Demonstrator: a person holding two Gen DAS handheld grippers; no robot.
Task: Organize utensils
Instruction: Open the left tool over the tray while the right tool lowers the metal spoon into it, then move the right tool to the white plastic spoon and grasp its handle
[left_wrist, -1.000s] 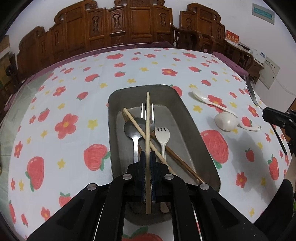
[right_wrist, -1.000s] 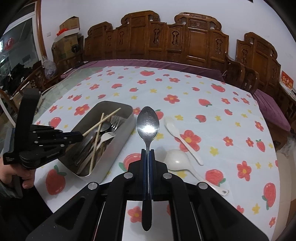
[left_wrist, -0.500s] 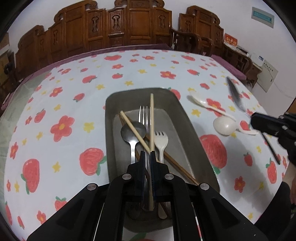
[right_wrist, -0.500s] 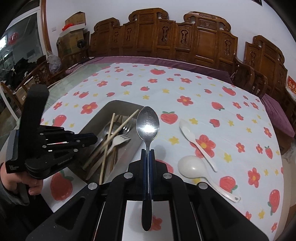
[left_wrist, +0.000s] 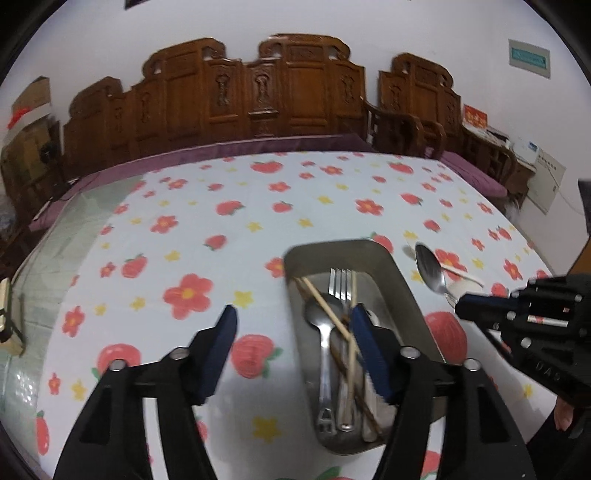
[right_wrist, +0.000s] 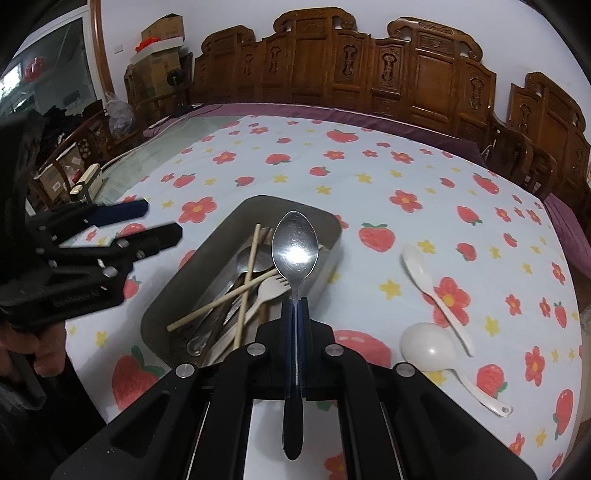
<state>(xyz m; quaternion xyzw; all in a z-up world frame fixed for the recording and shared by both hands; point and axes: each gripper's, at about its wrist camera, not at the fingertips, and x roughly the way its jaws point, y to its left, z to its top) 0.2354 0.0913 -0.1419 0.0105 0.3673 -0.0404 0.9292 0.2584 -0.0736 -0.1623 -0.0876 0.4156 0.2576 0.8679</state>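
A grey metal tray (left_wrist: 397, 275) (right_wrist: 212, 251) lies on the strawberry tablecloth. It holds pale chopsticks (left_wrist: 353, 291) (right_wrist: 250, 264), a metal fork (left_wrist: 340, 282), a metal spoon (left_wrist: 320, 332) and a white plastic fork (right_wrist: 271, 286). My left gripper (left_wrist: 293, 326) (right_wrist: 155, 223) hovers over the tray's left edge. Its jaws are opening and nothing is between them. My right gripper (right_wrist: 294, 302) (left_wrist: 461, 306) is shut on a black-handled metal spoon (right_wrist: 294, 247) (left_wrist: 428, 267). The spoon's bowl points up over the tray's right rim.
Two white ceramic spoons (right_wrist: 430, 288) (right_wrist: 424, 345) lie on the cloth to the right of the tray. Carved wooden chairs (left_wrist: 280, 99) line the far side of the table. A person's hand (right_wrist: 44, 350) holds the left gripper at the near left edge.
My left gripper has opened and let go of the chopstick, which now lies in the tray. It has risen and drifted left. My right gripper has carried the spoon closer to the tray.
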